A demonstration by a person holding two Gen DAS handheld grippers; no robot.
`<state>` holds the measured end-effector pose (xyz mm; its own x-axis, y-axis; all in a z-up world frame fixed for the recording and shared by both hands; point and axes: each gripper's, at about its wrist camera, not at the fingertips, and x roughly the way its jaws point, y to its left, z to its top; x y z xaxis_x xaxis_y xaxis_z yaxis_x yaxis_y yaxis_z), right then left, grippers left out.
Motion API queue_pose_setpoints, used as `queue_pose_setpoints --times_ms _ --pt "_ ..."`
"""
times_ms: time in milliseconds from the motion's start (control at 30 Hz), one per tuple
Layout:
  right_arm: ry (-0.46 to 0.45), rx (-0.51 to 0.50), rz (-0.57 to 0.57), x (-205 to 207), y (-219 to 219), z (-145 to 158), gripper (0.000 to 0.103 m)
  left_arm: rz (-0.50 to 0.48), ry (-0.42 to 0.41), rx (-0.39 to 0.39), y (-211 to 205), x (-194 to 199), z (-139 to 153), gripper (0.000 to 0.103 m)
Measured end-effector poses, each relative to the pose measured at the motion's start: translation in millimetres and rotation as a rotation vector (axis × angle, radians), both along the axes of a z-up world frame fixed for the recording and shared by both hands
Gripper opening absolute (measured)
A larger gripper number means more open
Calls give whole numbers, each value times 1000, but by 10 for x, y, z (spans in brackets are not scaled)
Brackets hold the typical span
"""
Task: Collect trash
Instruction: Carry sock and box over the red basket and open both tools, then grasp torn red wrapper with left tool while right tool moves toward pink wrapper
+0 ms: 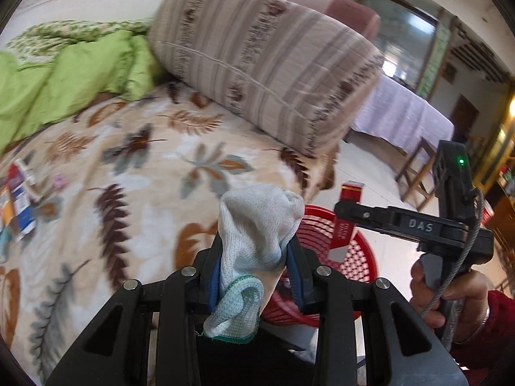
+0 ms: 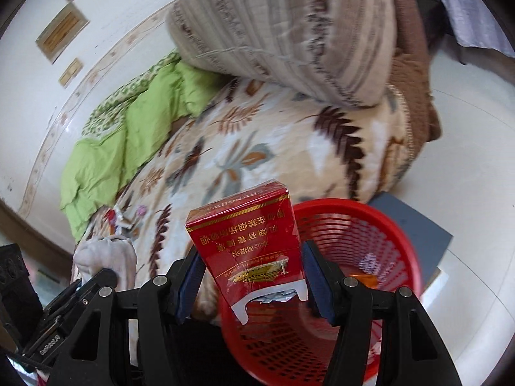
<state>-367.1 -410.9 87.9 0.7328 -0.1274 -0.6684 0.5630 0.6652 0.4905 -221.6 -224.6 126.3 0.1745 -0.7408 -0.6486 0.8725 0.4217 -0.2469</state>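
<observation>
My left gripper [image 1: 256,268] pinches a limp white glove [image 1: 257,234] between its pads; my right gripper [image 2: 252,276] clamps a red cigarette pack [image 2: 248,234] by its sides. Both hang near the red basket [image 2: 370,234] on the floor, for dropping. More litter [image 1: 19,199] lies farther off on the blanket [image 1: 154,167].
</observation>
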Motion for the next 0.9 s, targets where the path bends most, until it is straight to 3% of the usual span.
queue_pose_setpoints --times_ms 133,200,333,600,900 --pt "20 10 -47 -170 -143 -55 65 -77 29 5 -347 -200 -38 34" --pt "25 11 -61 -220 -187 -61 67 -93 43 15 -462 -248 -67 51" --pt "21 -14 -79 -292 -235 -8 72 -80 51 7 -453 -238 -63 53" --pt "-20 -33 -15 17 -89 88 72 73 62 -23 3 128 17 59" --pt "-21 -51 236 959 613 96 72 286 63 -11 847 579 -82 59"
